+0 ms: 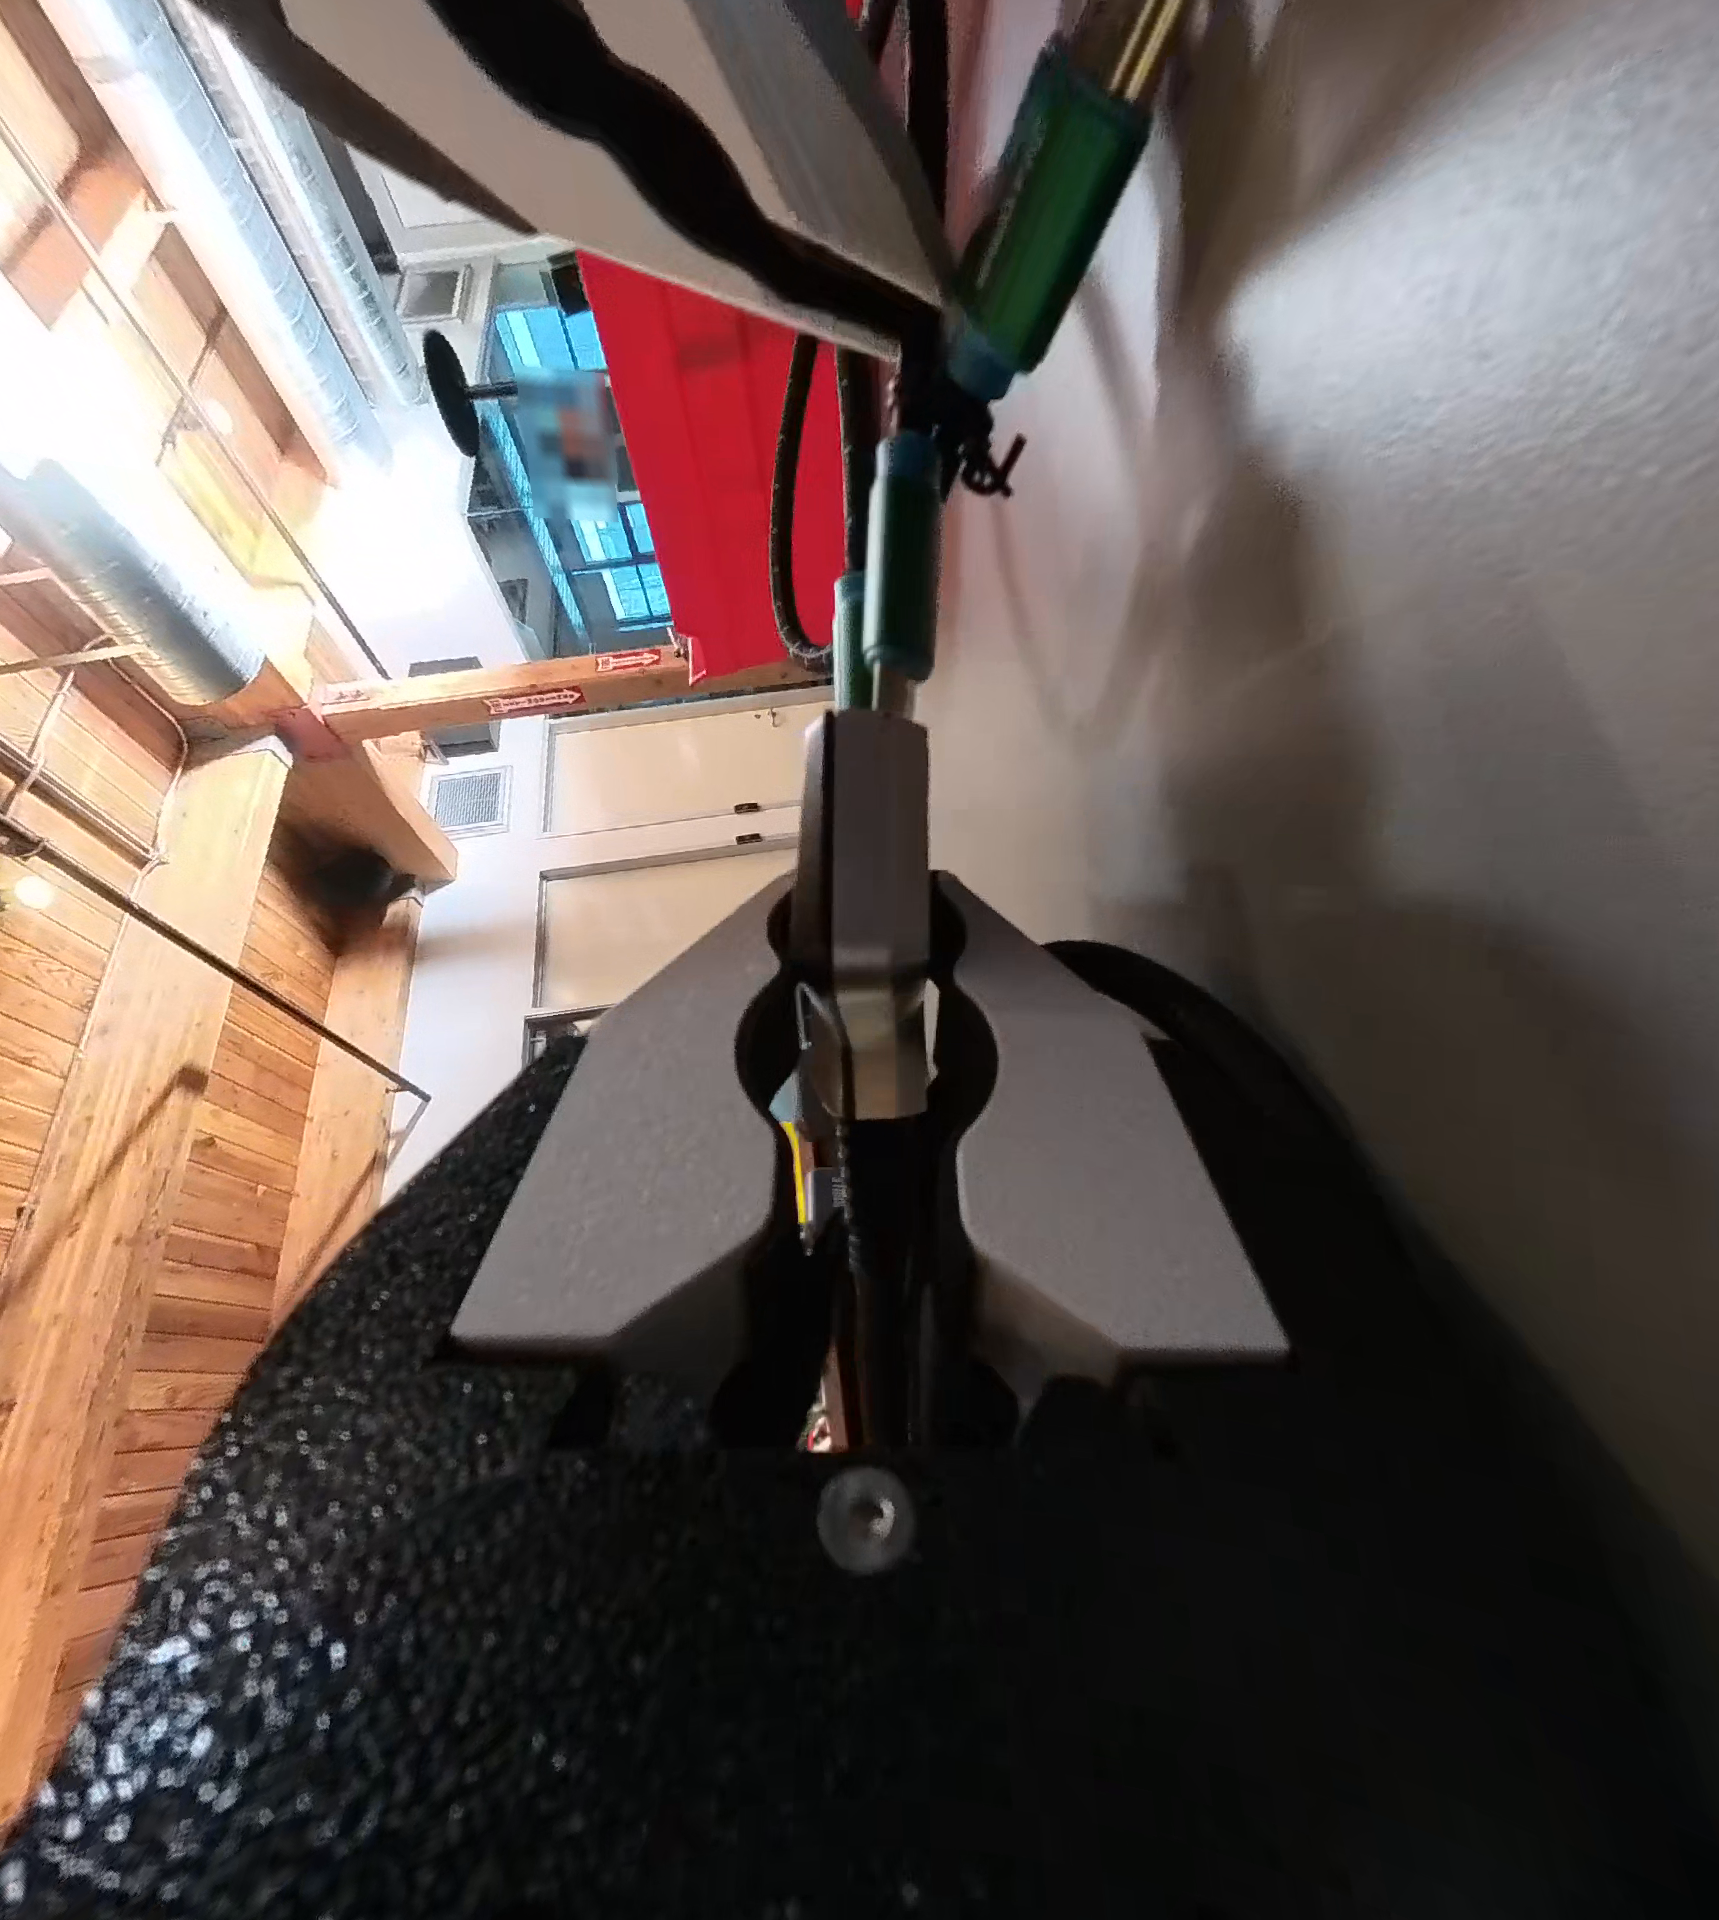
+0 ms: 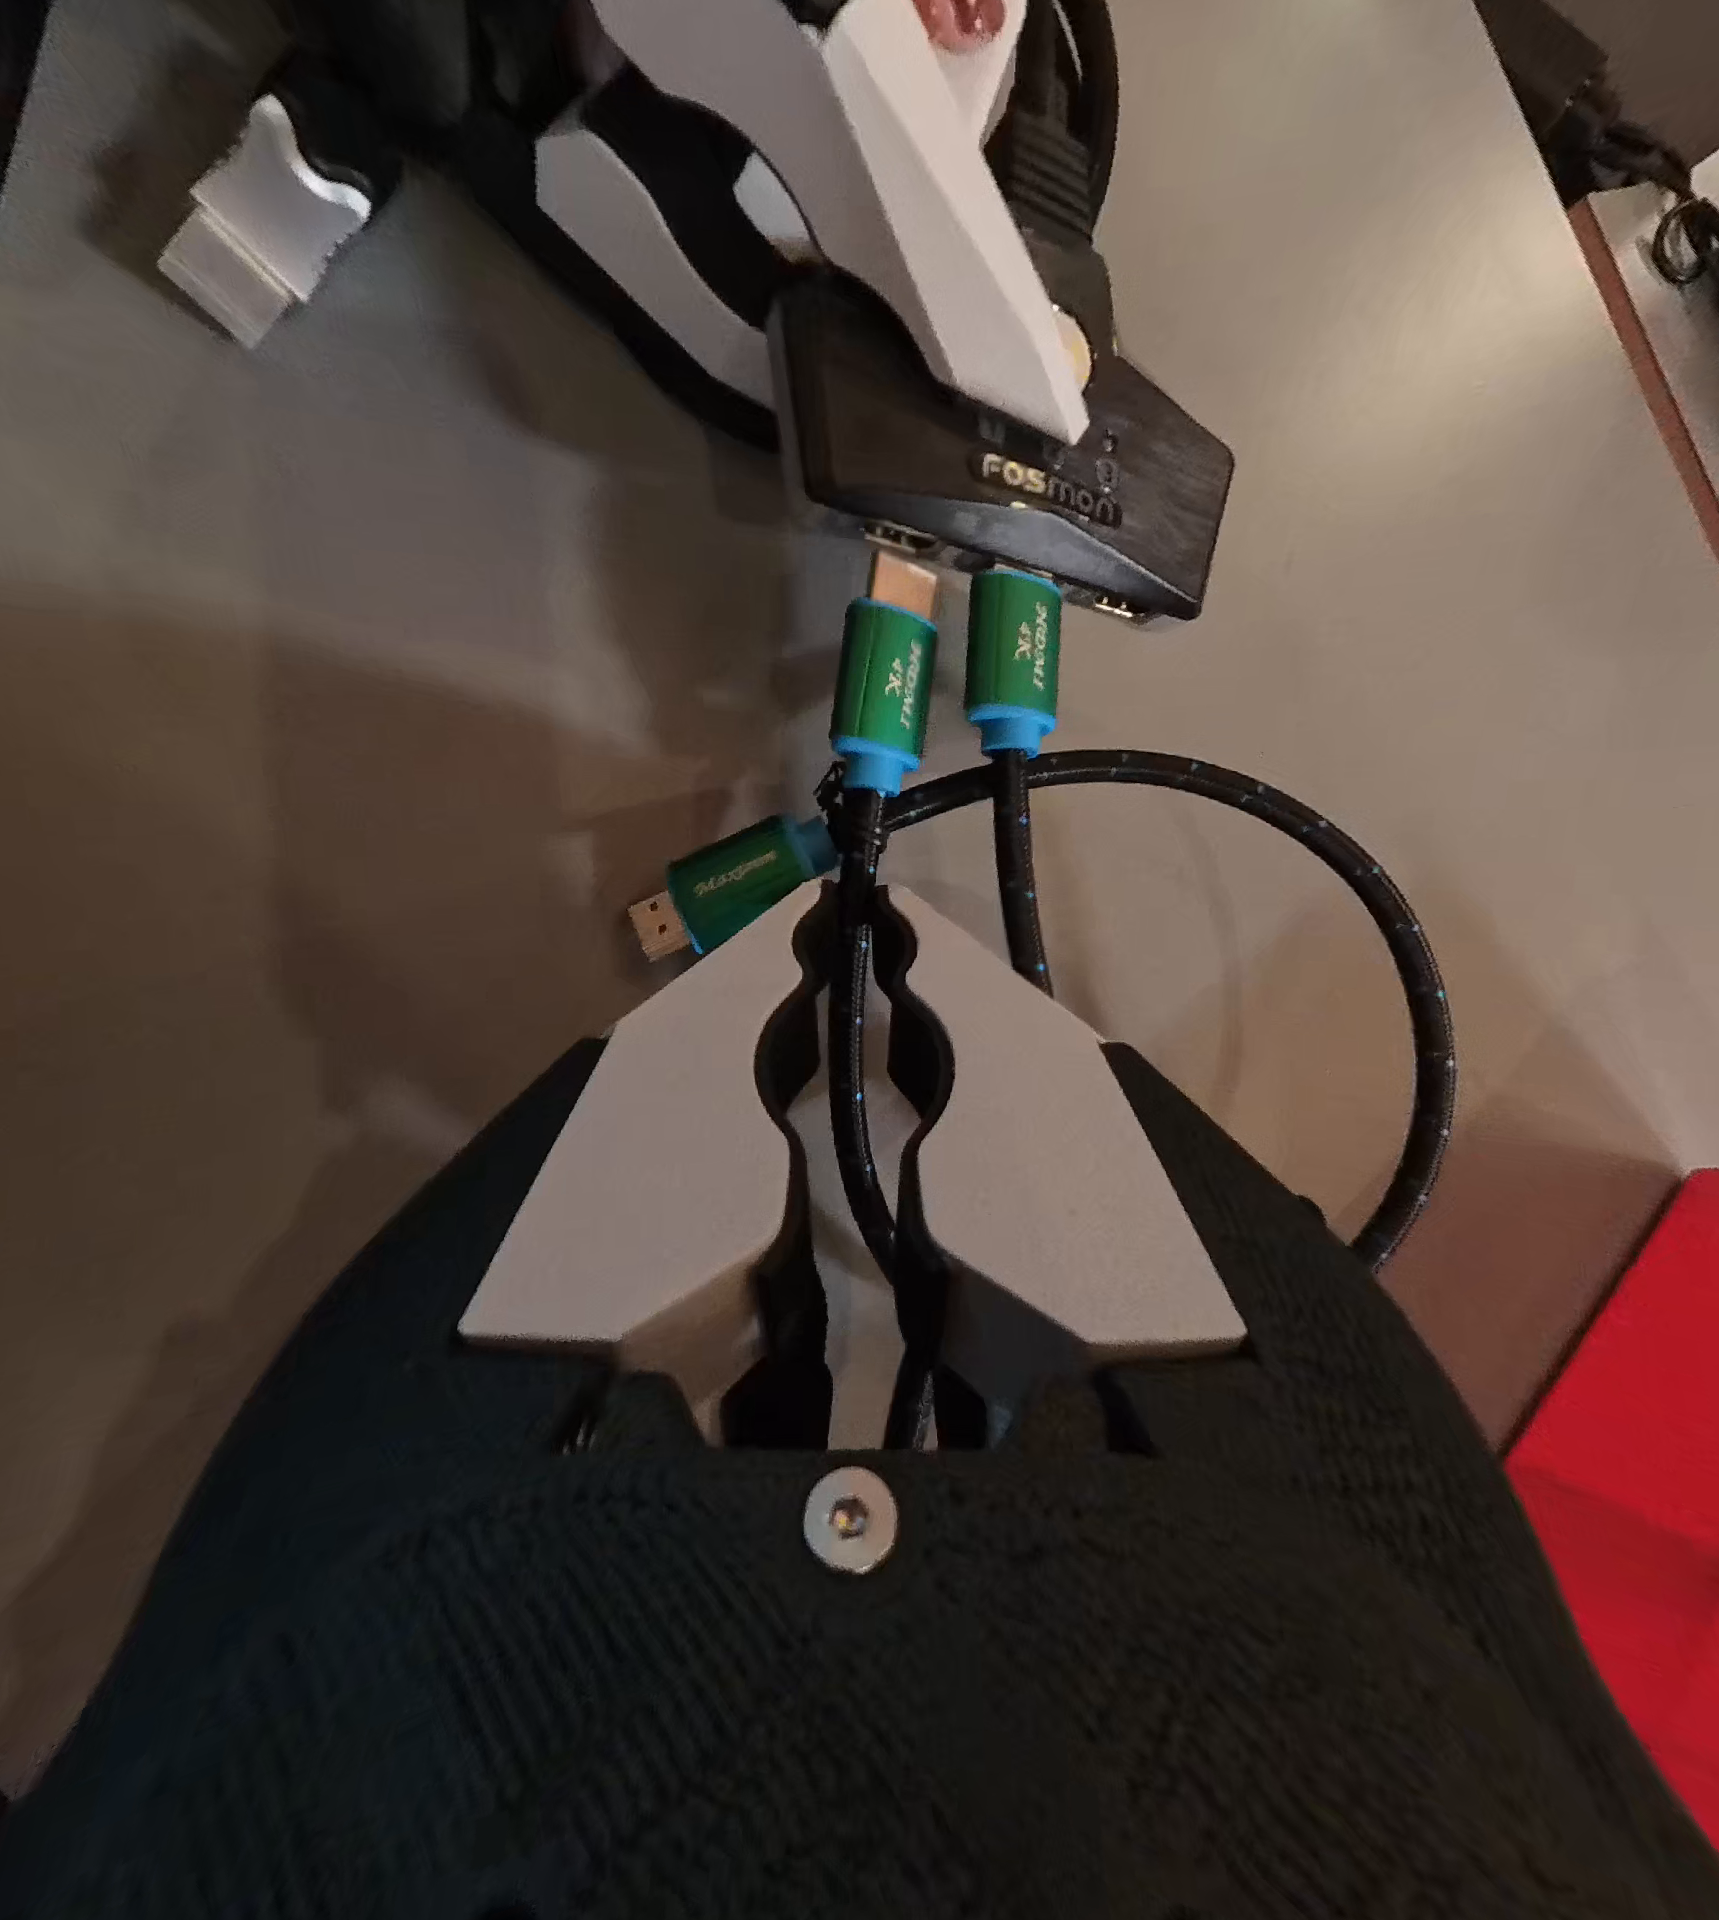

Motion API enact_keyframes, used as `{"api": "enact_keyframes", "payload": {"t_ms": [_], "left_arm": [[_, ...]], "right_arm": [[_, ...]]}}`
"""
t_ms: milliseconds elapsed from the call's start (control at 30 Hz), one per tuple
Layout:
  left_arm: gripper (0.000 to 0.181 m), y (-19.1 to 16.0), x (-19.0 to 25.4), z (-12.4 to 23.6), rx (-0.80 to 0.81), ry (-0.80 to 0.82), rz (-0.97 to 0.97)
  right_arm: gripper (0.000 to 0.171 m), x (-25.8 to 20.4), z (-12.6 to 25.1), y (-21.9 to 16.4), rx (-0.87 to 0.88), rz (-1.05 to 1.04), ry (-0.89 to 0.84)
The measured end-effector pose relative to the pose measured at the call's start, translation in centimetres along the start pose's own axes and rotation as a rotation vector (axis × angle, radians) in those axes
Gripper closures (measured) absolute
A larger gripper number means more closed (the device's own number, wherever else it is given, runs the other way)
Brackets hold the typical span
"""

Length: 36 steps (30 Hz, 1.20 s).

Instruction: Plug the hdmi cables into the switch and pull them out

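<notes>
Your counter (image 2: 315,623) carries the black switch (image 2: 1000,457), which your left tool (image 2: 1063,416) clamps edge-on from behind; one green plug (image 2: 1013,665) sits seated in a port. Your right tool (image 2: 860,914) is closed on the braided cable (image 2: 860,1039) just behind a second plug (image 2: 884,686), whose metal tip hangs just short of the neighbouring port. You look mid-insertion or just-withdrawn, I can't tell which. A third plug (image 2: 730,883) lies loose.

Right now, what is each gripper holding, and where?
Right gripper grips a braided HDMI cable just behind its unplugged green plug. Left gripper clamps the switch.
</notes>
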<state>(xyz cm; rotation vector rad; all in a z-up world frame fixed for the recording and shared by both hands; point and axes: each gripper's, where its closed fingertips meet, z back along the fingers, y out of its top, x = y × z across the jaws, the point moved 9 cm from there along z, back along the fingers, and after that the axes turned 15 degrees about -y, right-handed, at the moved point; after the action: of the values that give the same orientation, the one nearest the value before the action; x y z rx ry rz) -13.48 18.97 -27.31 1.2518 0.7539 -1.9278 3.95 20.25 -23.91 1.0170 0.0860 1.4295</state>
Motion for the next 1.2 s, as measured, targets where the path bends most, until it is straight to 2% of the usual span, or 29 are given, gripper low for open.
{"api": "enact_keyframes", "payload": {"t_ms": [467, 833, 1000, 1200], "left_arm": [[0.162, -0.3, 0.0, 0.0, 0.013, -0.014, 0.045], [0.163, -1.0, 0.0, 0.1, 0.115, -0.080, 0.223], [0.163, -1.1, 0.1, 0.1, 0.129, -0.108, 0.241], [0.163, -1.3, 0.2, 0.1, 0.179, -0.164, 0.309]], "right_arm": [[0.167, -0.4, 0.4, 0.4, 0.051, 0.071, -0.045], [0.167, -0.2, 0.9, 0.3, 0.126, 0.064, -0.028], [0.167, -0.1, 0.9, 0.5, 0.159, 0.022, -0.012], [0.167, -0.3, 1.1, 0.4, 0.210, 0.090, -0.028]]}}
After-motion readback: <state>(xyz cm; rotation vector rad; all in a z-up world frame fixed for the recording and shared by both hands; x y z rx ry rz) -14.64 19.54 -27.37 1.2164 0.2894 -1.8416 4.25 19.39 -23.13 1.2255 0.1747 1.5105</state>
